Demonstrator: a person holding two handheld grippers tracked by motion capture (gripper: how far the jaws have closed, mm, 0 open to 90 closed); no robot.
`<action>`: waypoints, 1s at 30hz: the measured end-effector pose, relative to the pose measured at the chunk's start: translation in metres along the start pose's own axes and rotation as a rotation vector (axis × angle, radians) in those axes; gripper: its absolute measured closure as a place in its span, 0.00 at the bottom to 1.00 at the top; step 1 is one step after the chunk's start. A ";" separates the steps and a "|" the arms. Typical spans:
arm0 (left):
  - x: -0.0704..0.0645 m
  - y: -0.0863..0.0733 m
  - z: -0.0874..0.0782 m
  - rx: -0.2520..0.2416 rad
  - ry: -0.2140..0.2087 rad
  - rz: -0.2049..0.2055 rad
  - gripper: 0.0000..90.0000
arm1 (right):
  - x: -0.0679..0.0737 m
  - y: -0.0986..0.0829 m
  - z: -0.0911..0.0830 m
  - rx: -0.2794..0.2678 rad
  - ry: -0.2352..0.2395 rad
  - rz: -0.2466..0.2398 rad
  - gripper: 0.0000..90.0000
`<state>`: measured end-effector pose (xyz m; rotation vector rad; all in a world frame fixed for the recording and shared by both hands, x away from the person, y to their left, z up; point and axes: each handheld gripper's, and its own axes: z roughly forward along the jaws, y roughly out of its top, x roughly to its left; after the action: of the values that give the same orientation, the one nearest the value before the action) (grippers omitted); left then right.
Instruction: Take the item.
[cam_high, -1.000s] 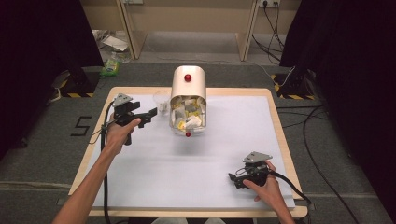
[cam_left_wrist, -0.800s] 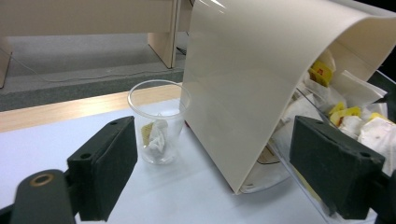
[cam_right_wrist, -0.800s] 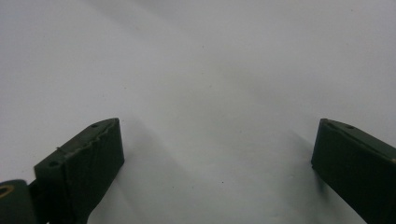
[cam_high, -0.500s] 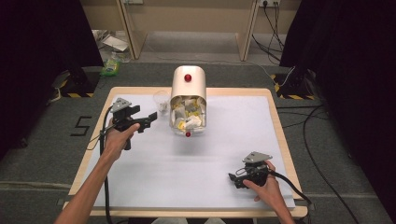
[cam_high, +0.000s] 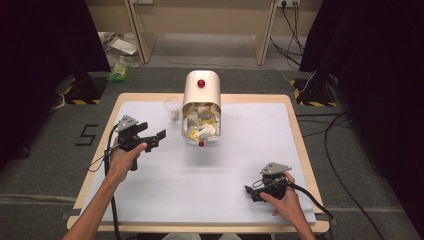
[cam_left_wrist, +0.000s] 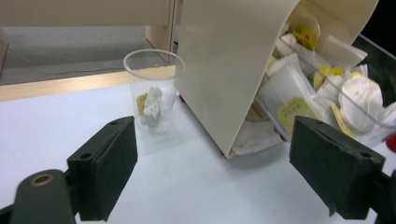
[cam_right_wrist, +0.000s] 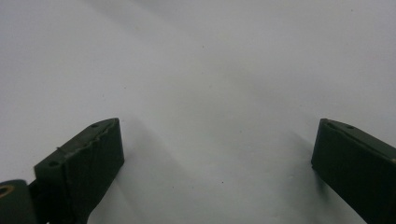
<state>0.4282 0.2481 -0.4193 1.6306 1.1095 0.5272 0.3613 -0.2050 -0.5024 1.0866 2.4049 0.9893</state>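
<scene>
We hold the left gripper (cam_high: 161, 135) above the white table cover (cam_high: 235, 175), just left of the cream dispenser (cam_high: 201, 107); its jaws stand wide apart and grip nothing. In the left gripper view, the left gripper (cam_left_wrist: 212, 179) faces the dispenser's (cam_left_wrist: 224, 70) side wall, with the packed tea bags (cam_left_wrist: 327, 93) behind its clear front panel at the right. The clear plastic cup (cam_left_wrist: 153, 91) stands upright just beside the dispenser on its left and contains one crumpled tea bag (cam_left_wrist: 150, 107). In the high view, the cup (cam_high: 173, 108) sits near the far edge of the table. We rest the right gripper (cam_high: 252, 192) low on the near right part of the cover, well apart from the dispenser; the right gripper view shows its jaws fully spread and empty, with the right gripper (cam_right_wrist: 217, 158) over bare white surface.
</scene>
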 end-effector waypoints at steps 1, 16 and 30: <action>0.000 -0.001 0.000 0.002 0.001 0.002 0.16 | 0.000 0.000 0.000 0.000 0.000 0.001 0.03; -0.005 -0.032 -0.007 0.045 0.001 0.038 0.16 | 0.000 0.000 0.000 0.000 0.000 0.000 0.03; -0.009 -0.058 -0.013 0.096 -0.014 0.049 0.16 | 0.000 0.000 0.000 0.001 0.000 0.000 0.03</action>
<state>0.3904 0.2488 -0.4665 1.7455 1.1013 0.4999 0.3612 -0.2050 -0.5024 1.0866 2.4054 0.9887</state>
